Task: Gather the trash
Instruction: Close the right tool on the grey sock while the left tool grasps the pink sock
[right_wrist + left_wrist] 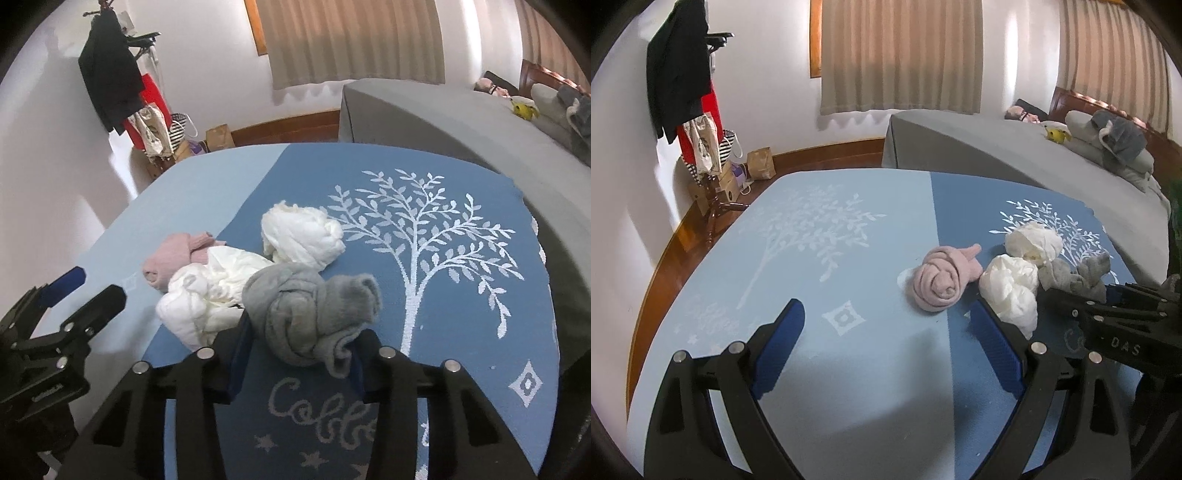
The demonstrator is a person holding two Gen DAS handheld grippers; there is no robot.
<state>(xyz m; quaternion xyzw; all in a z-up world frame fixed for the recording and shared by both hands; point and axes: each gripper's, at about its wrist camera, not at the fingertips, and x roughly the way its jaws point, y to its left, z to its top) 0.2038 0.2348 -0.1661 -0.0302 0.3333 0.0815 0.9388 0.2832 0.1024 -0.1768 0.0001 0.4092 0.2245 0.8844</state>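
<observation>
On the blue tree-print tablecloth (849,369) lie a rolled pink sock (940,280), two crumpled white tissue wads (210,291) (301,236) and a grey sock bundle (310,310). In the right wrist view my right gripper (304,328) is shut on the grey sock bundle, one blue pad pressing each side. The nearer tissue wad touches the bundle's left side. My left gripper (886,308) stands open just above the cloth with nothing between its fingers. The pink sock lies just beyond its right finger (993,343).
A grey bed (1015,155) with pillows and a yellow toy runs behind the table at the right. A coat stand with dark clothes (679,66) and bags on the floor (761,162) stand by the left wall. Curtains hang at the back.
</observation>
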